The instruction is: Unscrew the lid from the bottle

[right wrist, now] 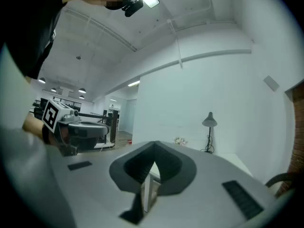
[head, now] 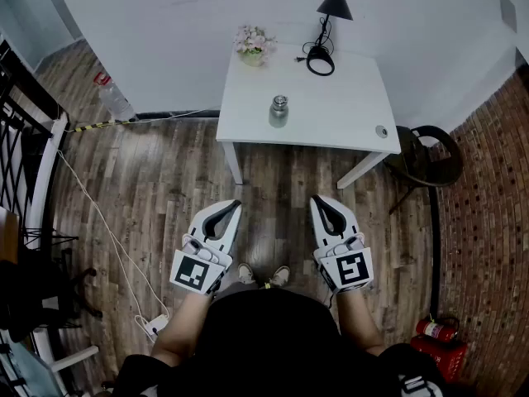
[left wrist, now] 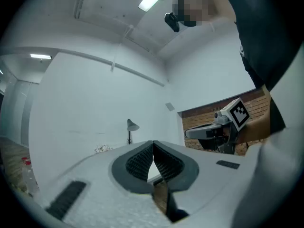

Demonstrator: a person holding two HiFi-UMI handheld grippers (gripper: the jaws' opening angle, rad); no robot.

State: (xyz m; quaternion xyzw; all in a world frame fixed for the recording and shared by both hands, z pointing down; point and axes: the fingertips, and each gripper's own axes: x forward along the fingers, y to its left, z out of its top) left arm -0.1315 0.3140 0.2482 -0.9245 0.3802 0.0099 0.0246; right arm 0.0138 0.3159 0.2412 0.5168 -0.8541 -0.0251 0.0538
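A small metal bottle [head: 278,112] with a silver lid stands upright near the middle of the white table [head: 347,114] in the head view. Both grippers hang low in front of the person, well short of the table. My left gripper [head: 235,206] is shut with nothing between its jaws, and its tips meet in the left gripper view [left wrist: 153,142]. My right gripper [head: 315,201] is likewise shut and empty, its tips closed in the right gripper view [right wrist: 155,143]. The bottle does not show in either gripper view.
On the table's far edge stand a small pot of flowers [head: 253,45] and a black desk lamp [head: 329,23] with its cable. A dark chair [head: 430,157] sits at the table's right. A red fire extinguisher [head: 436,330] lies on the wooden floor by the brick wall.
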